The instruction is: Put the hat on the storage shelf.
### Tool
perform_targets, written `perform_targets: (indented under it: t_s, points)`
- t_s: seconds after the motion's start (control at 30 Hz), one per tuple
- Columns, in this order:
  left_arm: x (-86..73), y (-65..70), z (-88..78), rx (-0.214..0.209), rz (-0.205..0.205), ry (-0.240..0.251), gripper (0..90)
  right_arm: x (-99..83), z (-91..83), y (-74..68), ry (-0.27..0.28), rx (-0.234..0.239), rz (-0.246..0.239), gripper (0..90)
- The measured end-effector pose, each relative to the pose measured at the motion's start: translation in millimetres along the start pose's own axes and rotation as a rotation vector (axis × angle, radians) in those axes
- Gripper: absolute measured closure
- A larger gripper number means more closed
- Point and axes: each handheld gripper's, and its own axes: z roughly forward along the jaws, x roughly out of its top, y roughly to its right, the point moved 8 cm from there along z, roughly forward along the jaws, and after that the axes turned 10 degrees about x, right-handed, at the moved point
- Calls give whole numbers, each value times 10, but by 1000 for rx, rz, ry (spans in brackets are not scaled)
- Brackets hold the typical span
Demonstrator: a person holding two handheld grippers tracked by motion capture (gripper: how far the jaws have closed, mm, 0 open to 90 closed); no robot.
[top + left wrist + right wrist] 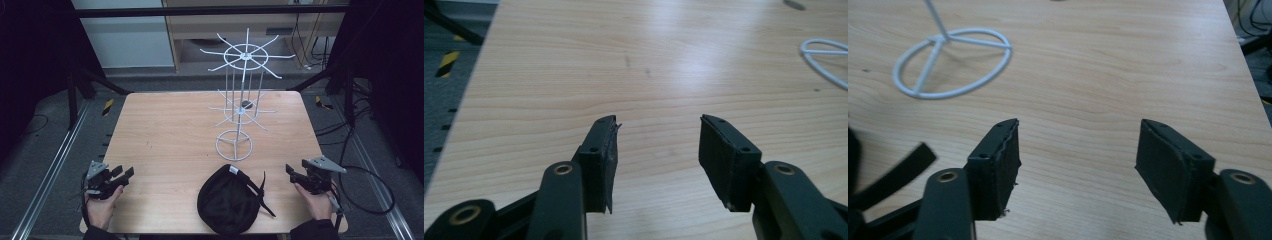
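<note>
Over on the left edge of the worktop [165, 135], the left tool [126, 173] sits in the person's hand with its jaws apart, nothing between them, just bare wood in front (the left gripper view catches a bit of the white ring at its far right). Moving toward the middle, the black bag [227, 206] lies slumped at the near edge, straps trailing off to its right side. Just behind it stands the white wire rack [243, 100], its ring base flat on the wood. Then the right tool [291, 171], jaws spread wide and empty, near the bag's strap [895, 172] but not touching it.
</note>
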Motion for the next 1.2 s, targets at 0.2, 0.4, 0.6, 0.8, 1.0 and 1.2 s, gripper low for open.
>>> perform_targets:
  t_s: [0.2, 0.4, 0.6, 0.8, 1.0, 1.2]
  points:
    - [-12, 282, -97, -61, 44, -1, 499, 17, -73, -161, -4, 65, -23, 431]
    - [-33, 505, -143, -98, 97, -21, 460, 68, -108, -380, -19, 137, -40, 496]
    - [-48, 661, -155, -141, 92, -44, 454, 155, -111, -634, -30, 222, -65, 521]
    - [-49, 879, -183, -191, 114, -50, 480, 209, -88, -867, -43, 292, -79, 539]
    - [-42, 1080, -202, -217, 151, -39, 503, 217, -50, -983, -59, 327, -91, 567]
    - [-70, 1344, -234, -271, 175, -47, 513, 214, -17, -1064, -69, 345, -105, 578]
